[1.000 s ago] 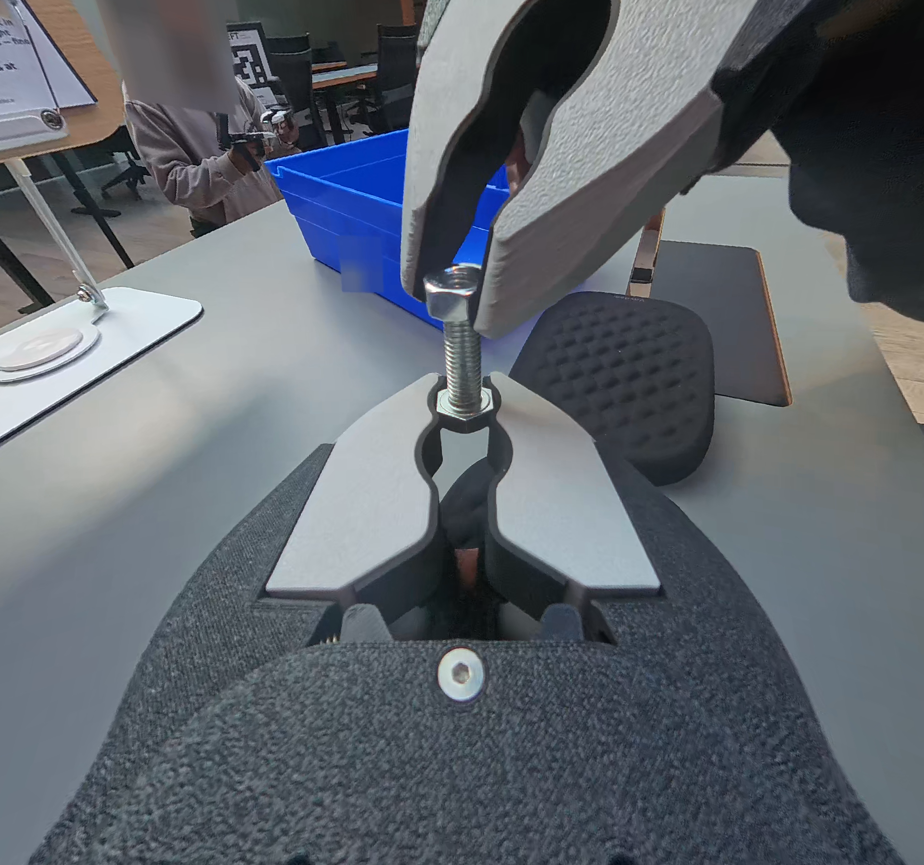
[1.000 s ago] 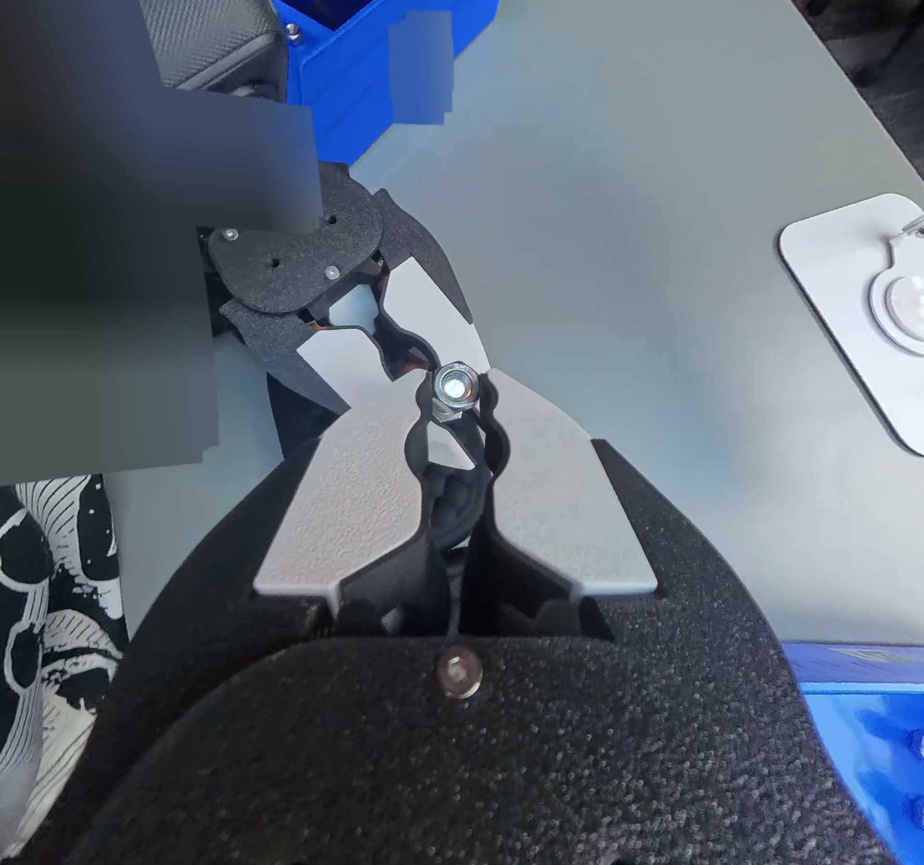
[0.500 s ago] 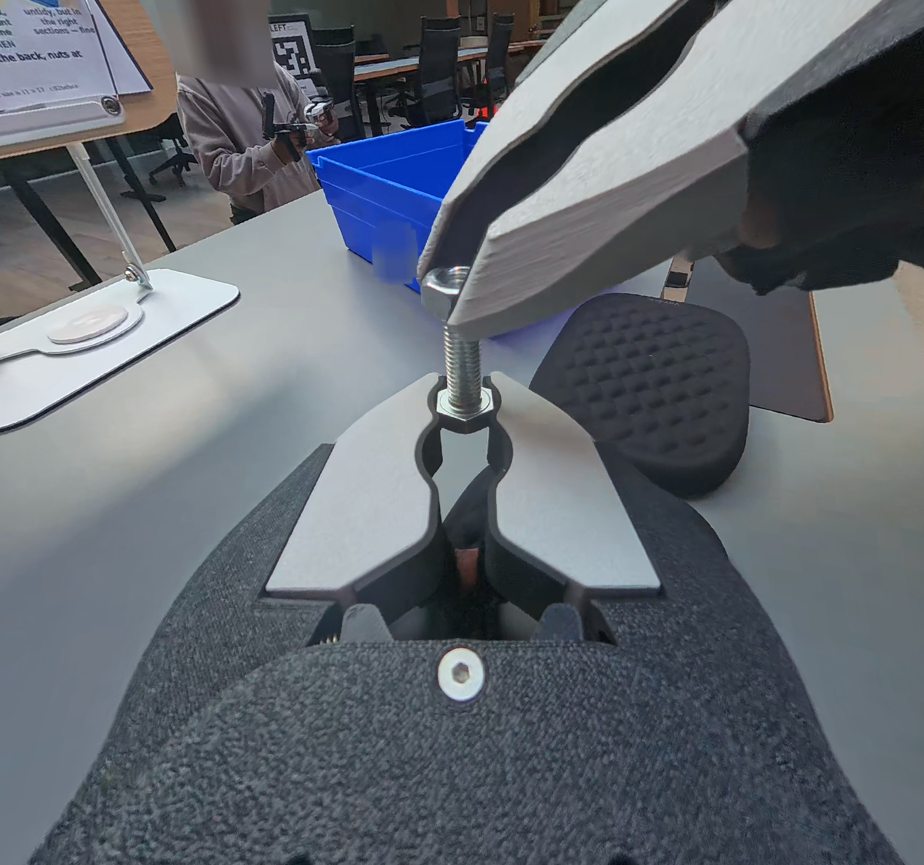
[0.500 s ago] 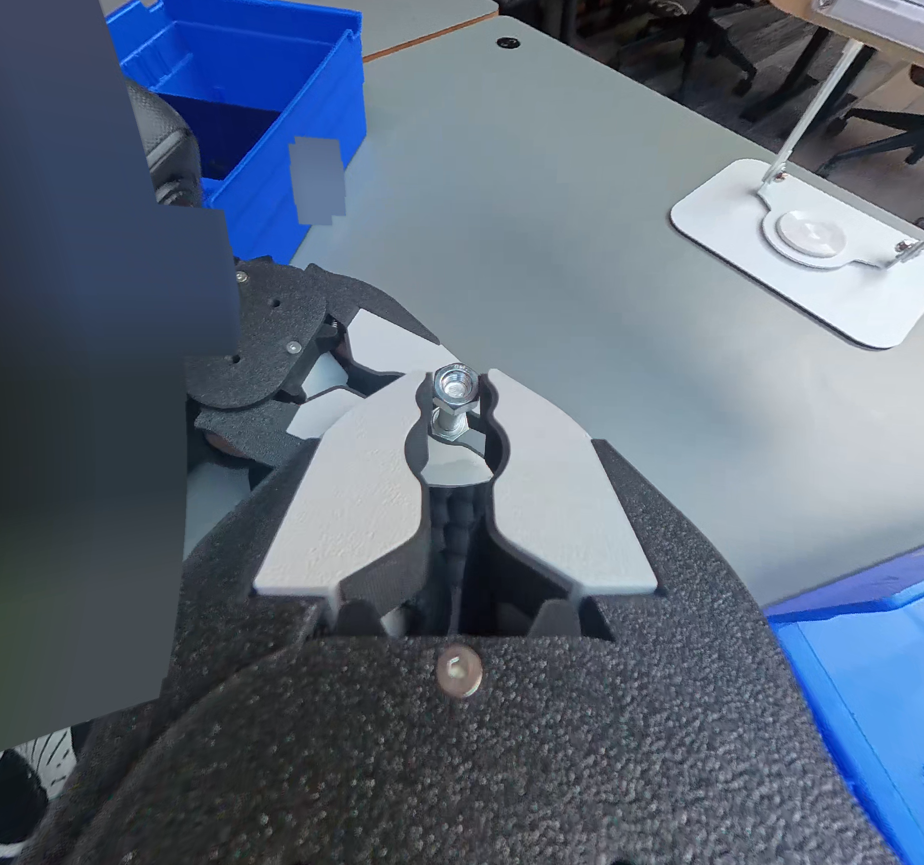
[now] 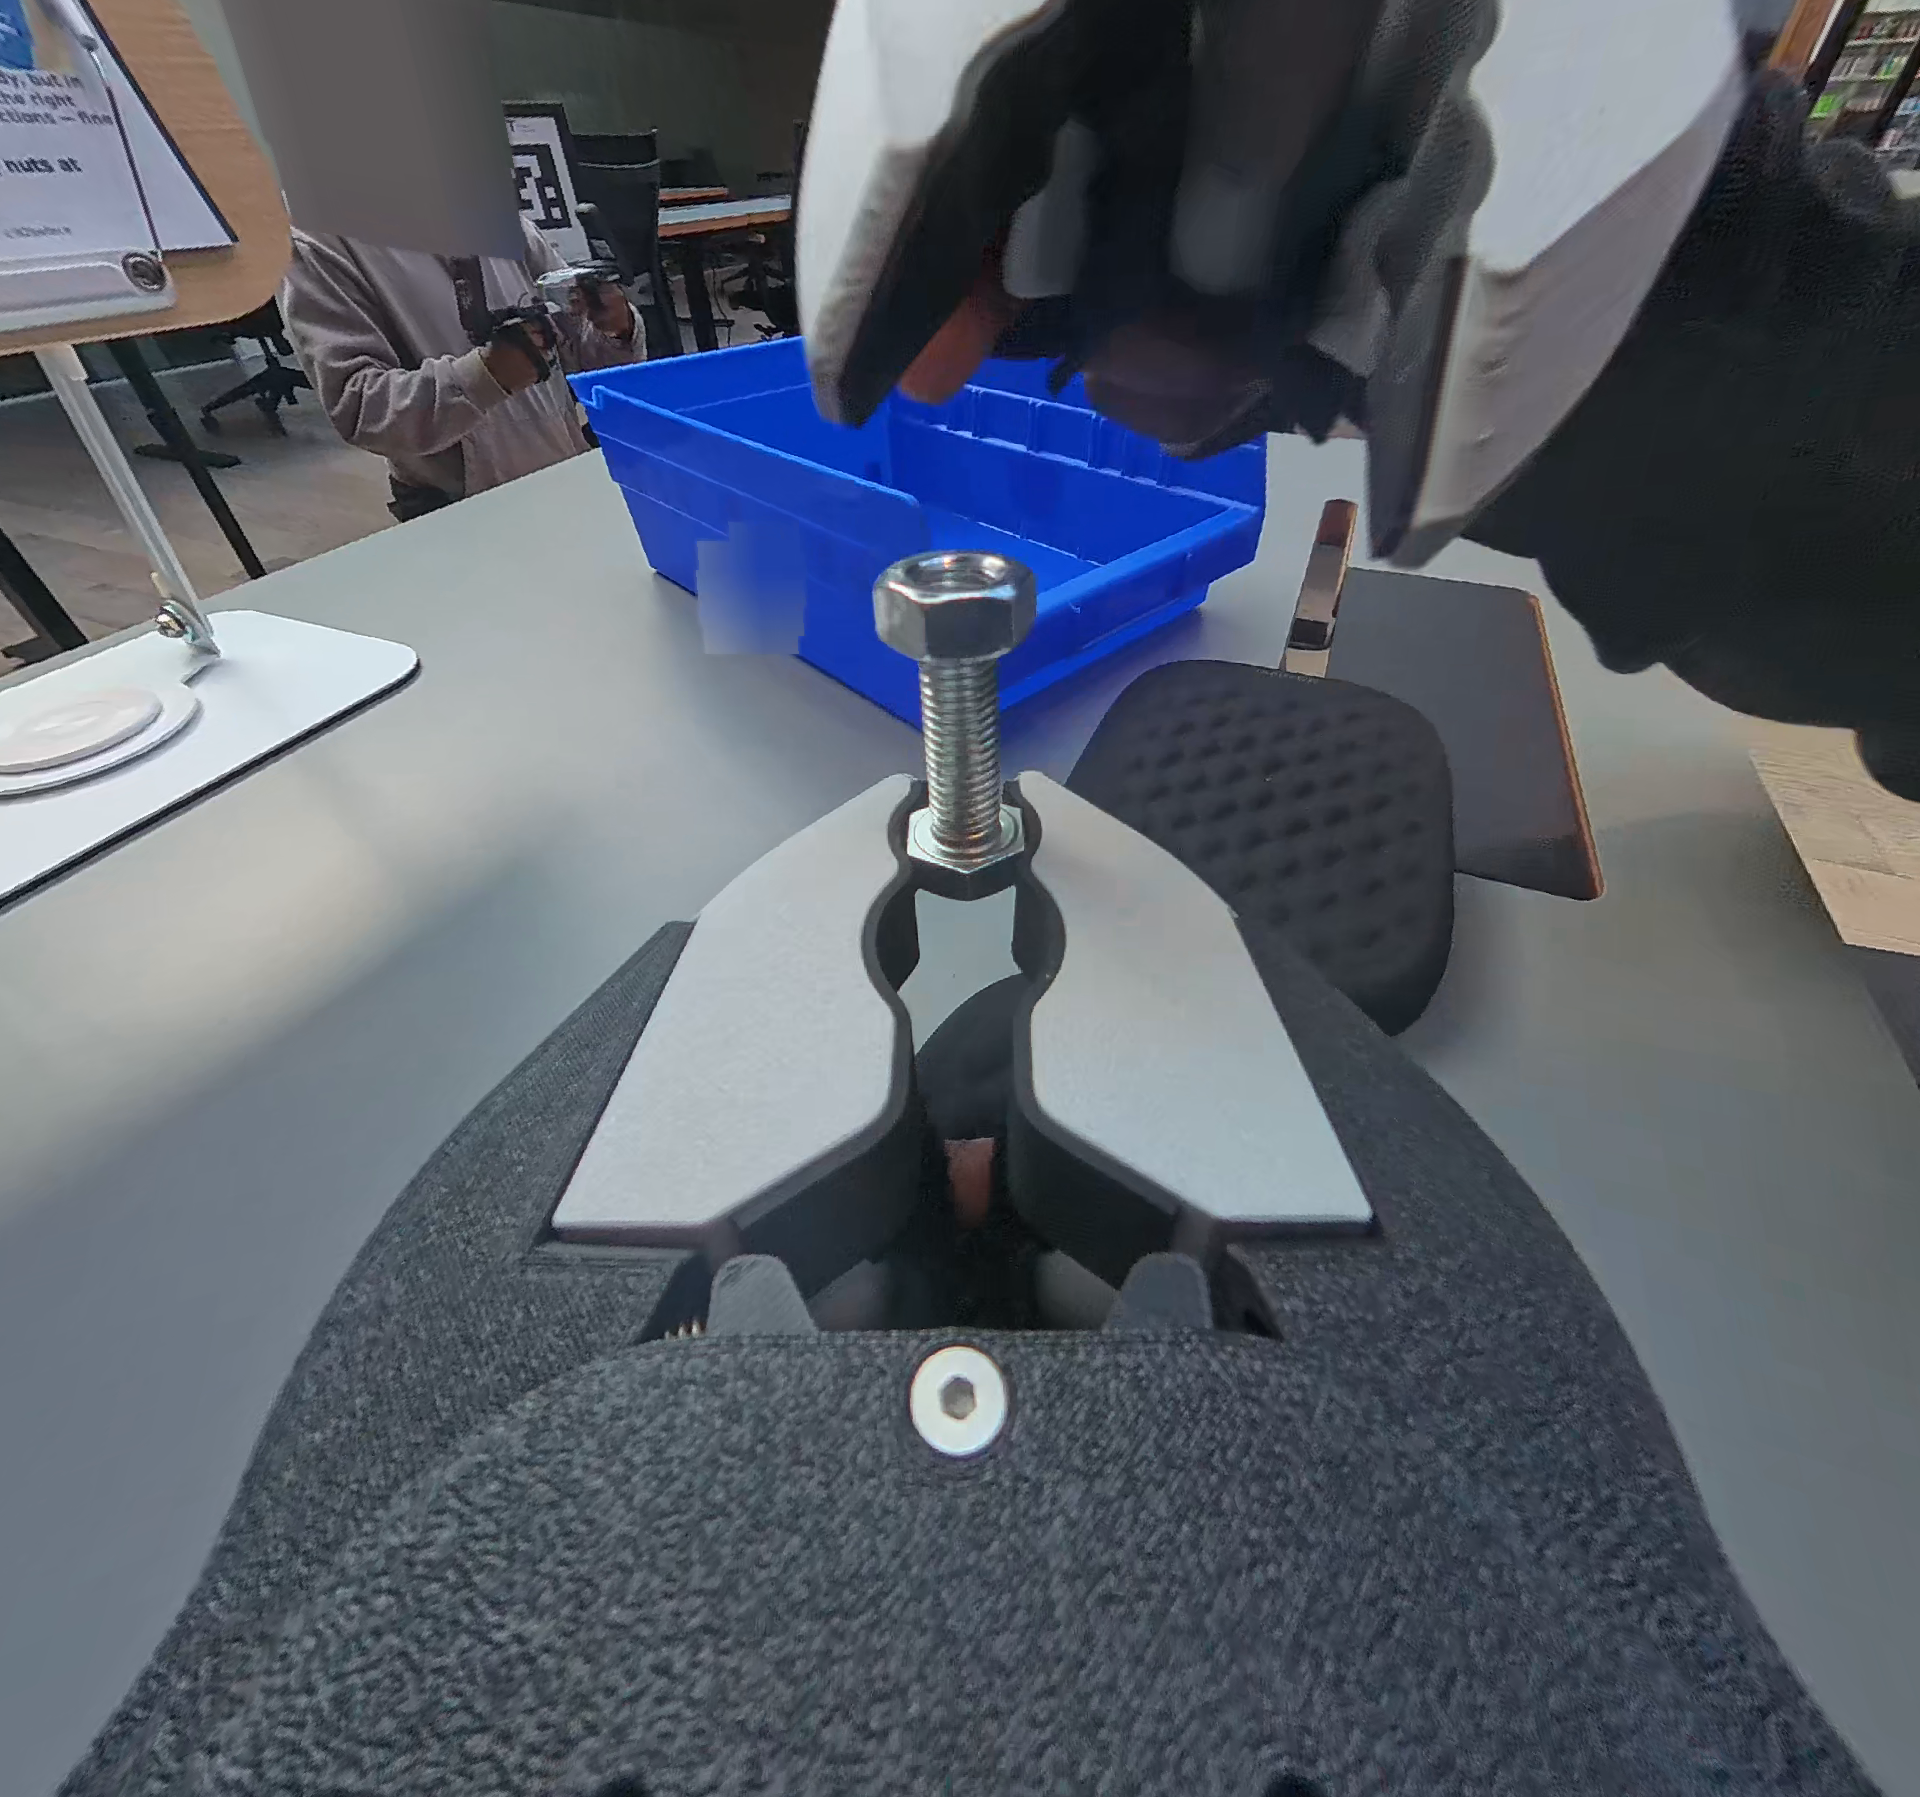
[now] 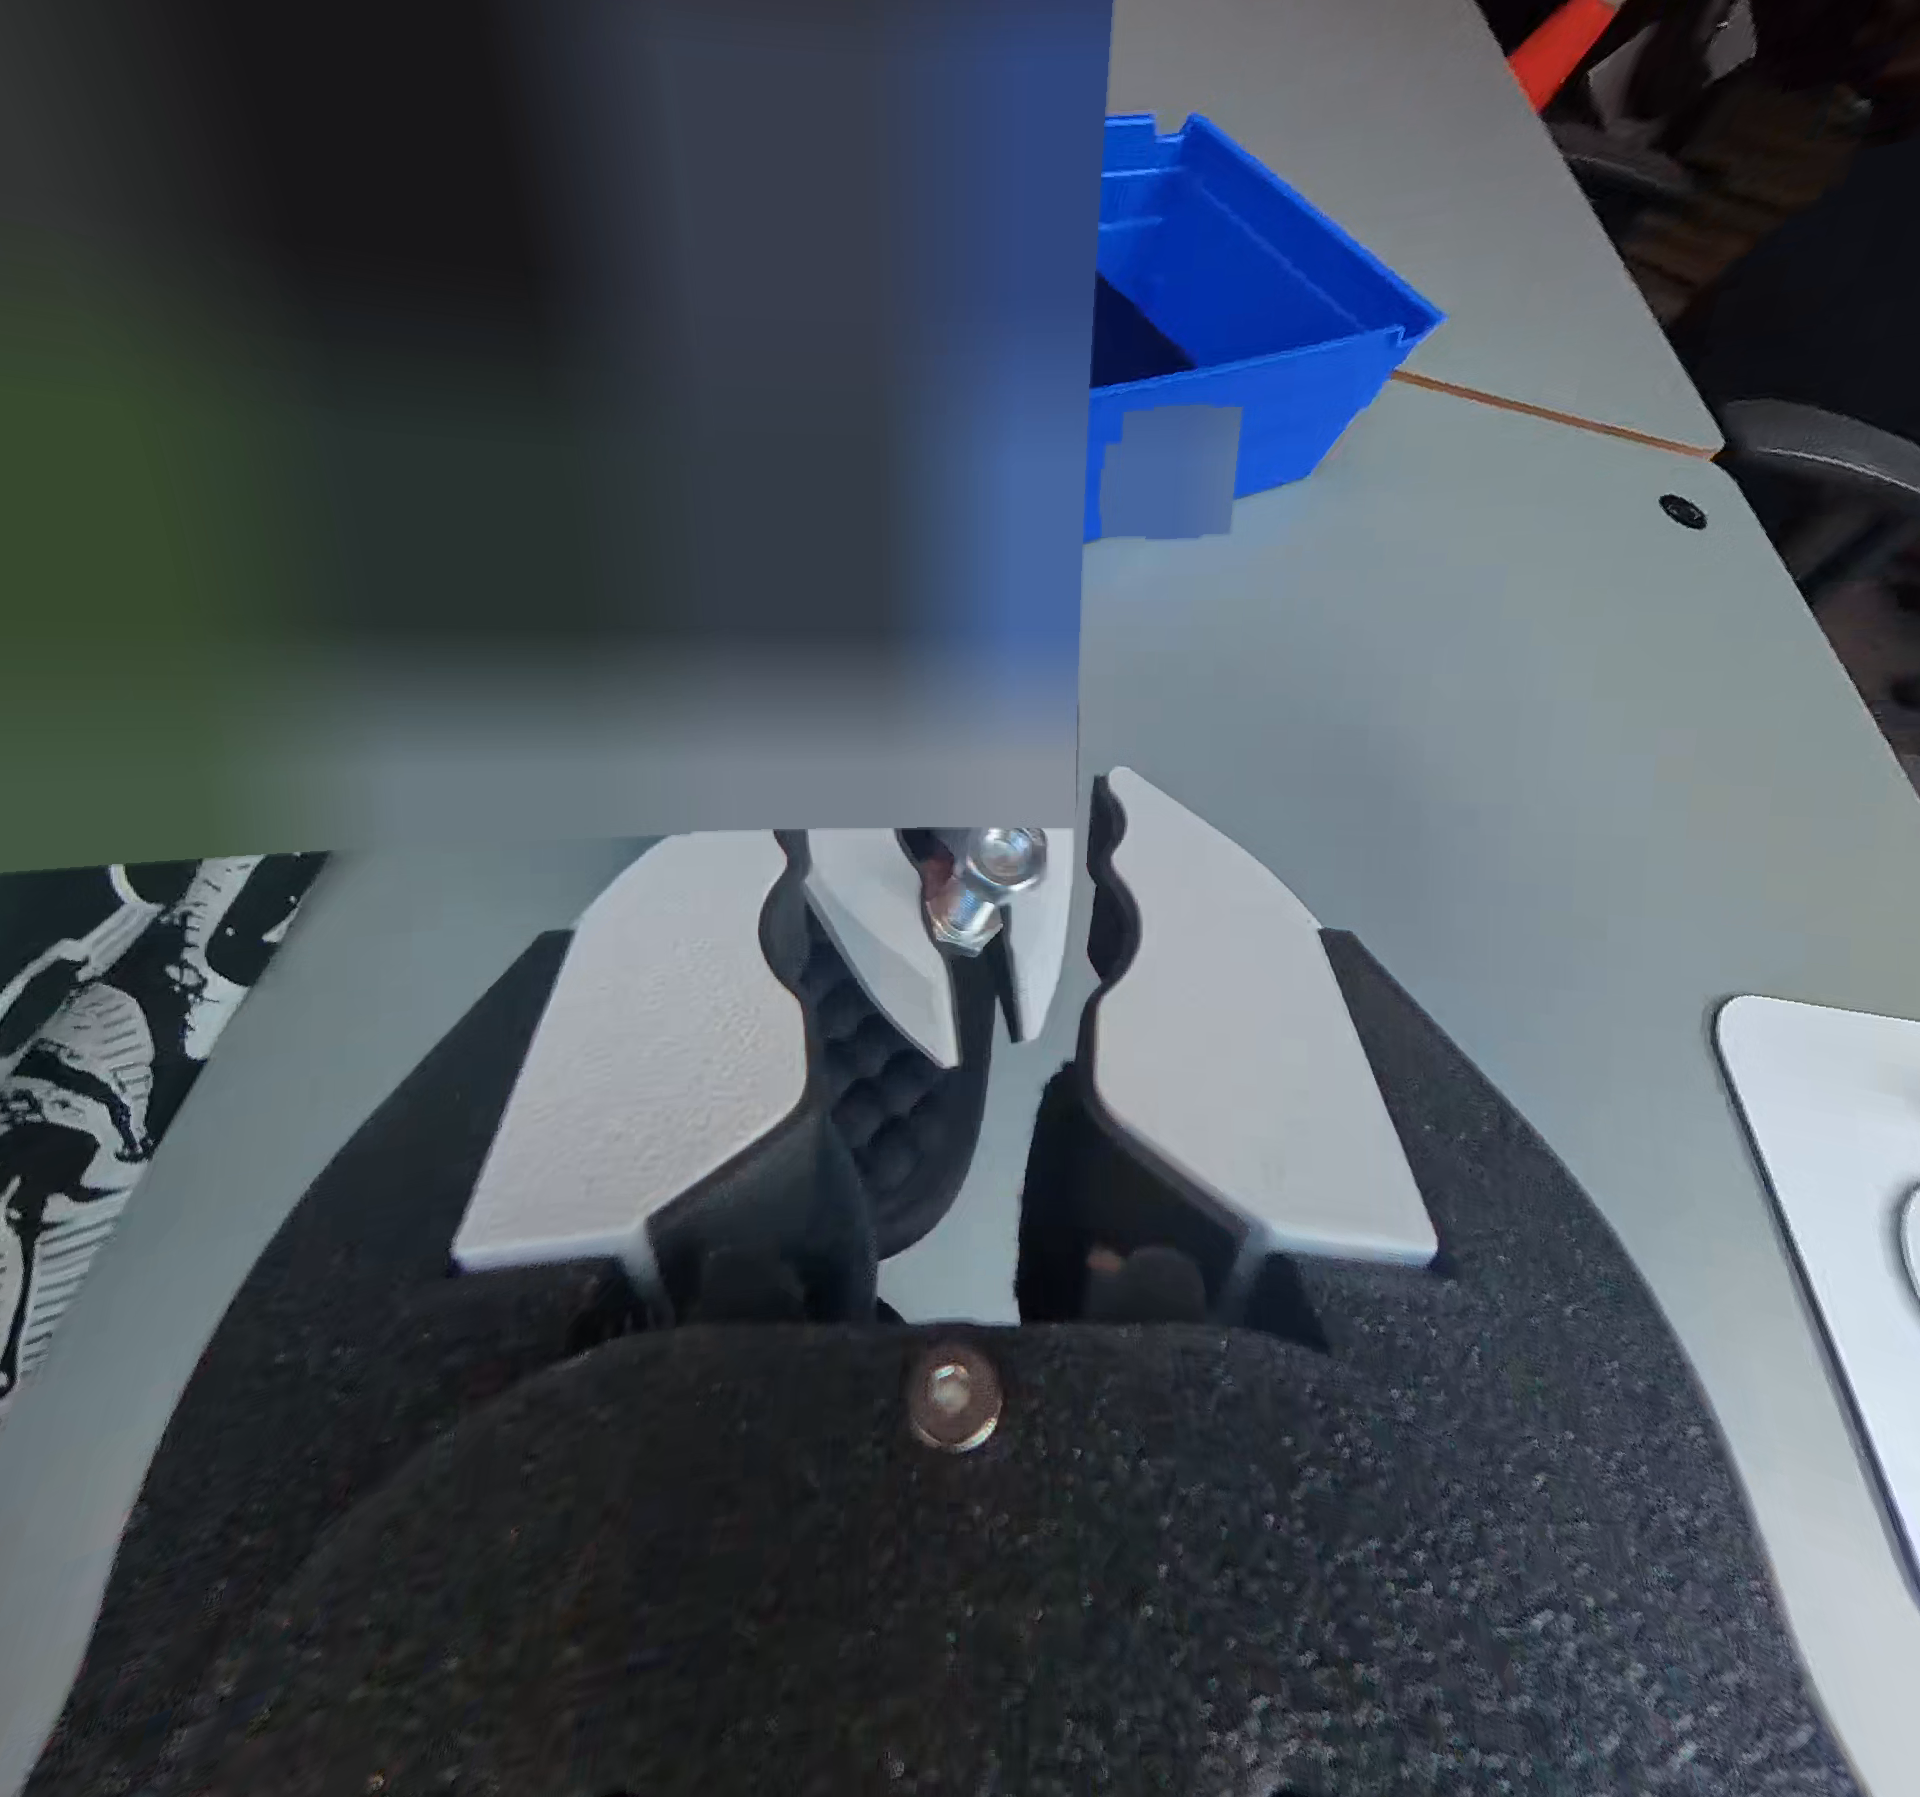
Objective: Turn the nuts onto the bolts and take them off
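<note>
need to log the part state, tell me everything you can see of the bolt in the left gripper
The bolt is bright silver metal with a threaded shank, standing upright, hex end down. The left gripper is shut on that lower hex, its tips pinching both sides. A silver hex nut sits at the top of the thread, with bare thread below it. The right gripper is open, above it and not touching. It is held over the grey table.
</note>
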### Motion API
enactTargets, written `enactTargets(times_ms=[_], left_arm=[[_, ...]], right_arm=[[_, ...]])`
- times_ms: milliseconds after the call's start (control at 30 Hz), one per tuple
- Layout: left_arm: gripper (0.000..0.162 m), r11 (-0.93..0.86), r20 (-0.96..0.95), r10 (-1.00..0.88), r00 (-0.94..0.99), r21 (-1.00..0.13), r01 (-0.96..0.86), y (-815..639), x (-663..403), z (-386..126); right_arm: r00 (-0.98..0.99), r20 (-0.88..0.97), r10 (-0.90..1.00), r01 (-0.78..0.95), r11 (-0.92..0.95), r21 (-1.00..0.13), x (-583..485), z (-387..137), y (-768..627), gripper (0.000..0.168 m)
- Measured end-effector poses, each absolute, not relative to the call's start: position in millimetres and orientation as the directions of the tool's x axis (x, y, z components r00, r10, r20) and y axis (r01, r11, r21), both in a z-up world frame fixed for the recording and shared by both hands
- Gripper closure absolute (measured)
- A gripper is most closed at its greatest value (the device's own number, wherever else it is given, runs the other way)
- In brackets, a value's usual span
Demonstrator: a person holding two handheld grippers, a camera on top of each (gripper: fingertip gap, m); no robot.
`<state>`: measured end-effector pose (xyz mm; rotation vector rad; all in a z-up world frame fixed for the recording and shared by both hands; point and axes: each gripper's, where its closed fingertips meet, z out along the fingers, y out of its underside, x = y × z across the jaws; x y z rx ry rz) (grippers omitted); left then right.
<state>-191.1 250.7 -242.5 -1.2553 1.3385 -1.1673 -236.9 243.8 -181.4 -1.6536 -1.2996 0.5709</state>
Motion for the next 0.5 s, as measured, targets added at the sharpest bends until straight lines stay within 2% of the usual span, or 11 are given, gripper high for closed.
enactTargets(times_ms=[133,300,500], left_arm=[[0.148,0.035,-0.028,-0.997,-0.074,-0.994,-0.101,247,-191,-241],[0.149,0.026,-0.017,-0.996,-0.089,-0.995,-0.101,246,-191,-241],[0.148,0.028,-0.021,-0.998,-0.061,-0.994,-0.106,248,-191,-242]], right_arm=[[0.256,0.058,0.965,0.473,-0.073,-0.878,-235,-195,254,0.120],[0.226,0.020,0.974,0.422,-0.079,-0.903,-236,-202,251,0.150],[0.372,0.058,0.926,0.423,-0.114,-0.899,-235,-202,255,0.150]])
